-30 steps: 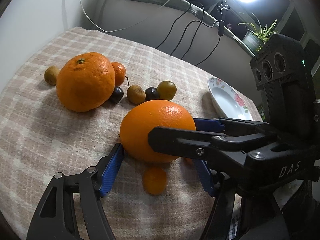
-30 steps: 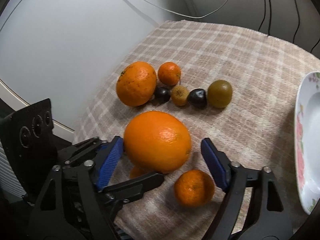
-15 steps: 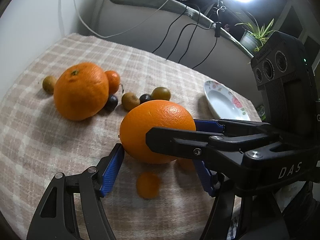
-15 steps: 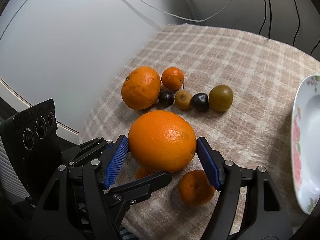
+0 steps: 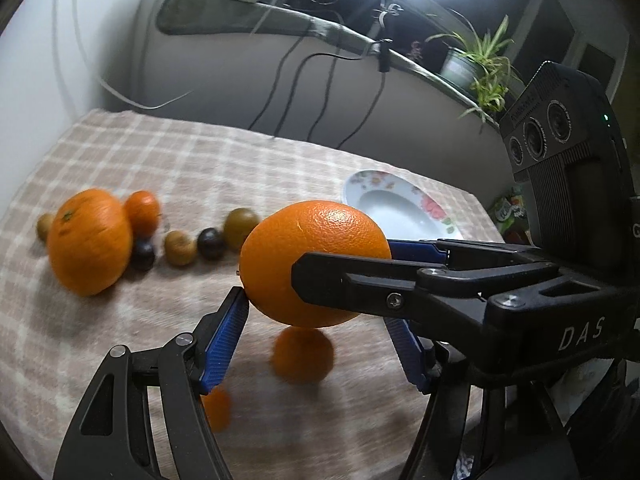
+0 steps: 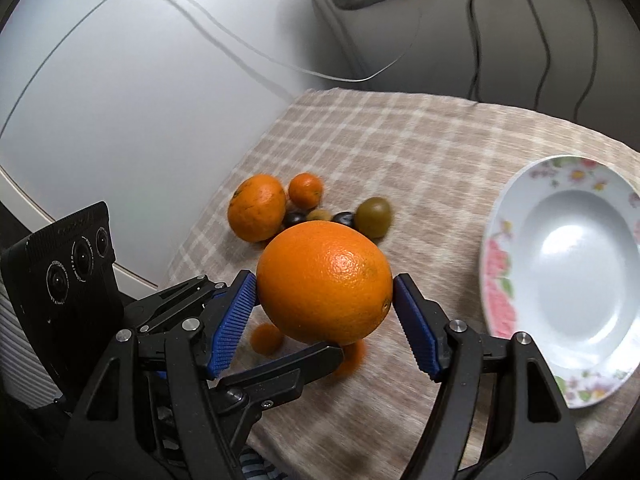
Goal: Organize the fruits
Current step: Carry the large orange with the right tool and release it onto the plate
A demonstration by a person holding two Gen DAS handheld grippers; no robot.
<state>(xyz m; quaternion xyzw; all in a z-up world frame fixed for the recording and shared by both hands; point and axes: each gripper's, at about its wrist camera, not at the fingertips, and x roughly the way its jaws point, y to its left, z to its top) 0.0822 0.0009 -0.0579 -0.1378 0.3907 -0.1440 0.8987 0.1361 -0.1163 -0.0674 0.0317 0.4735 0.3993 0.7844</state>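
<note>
A large orange (image 5: 316,256) (image 6: 324,280) hangs clear of the checked cloth, gripped from two sides at once. My right gripper (image 6: 325,280) is shut on it, one blue pad on each flank. My left gripper (image 5: 316,308) clasps it crosswise: its left pad (image 5: 226,336) touches the fruit's lower edge, and its right pad is partly hidden behind the right gripper's black finger (image 5: 360,284). Two small tangerines (image 5: 304,354) (image 6: 266,338) lie on the cloth beneath. A white flowered plate (image 6: 496,264) (image 5: 434,210) stands empty to the right.
Further back lie a second large orange (image 6: 258,212) (image 5: 90,246), a small tangerine (image 6: 306,190), dark plums (image 5: 210,242) and brownish-green fruits (image 6: 374,216) in a cluster. Cables hang behind the table, a potted plant (image 5: 480,68) stands on a ledge, and a white wall borders the left.
Both grippers have lifted the large orange off the cloth and carried it up and toward the plate. The small tangerines beneath it stayed on the table.
</note>
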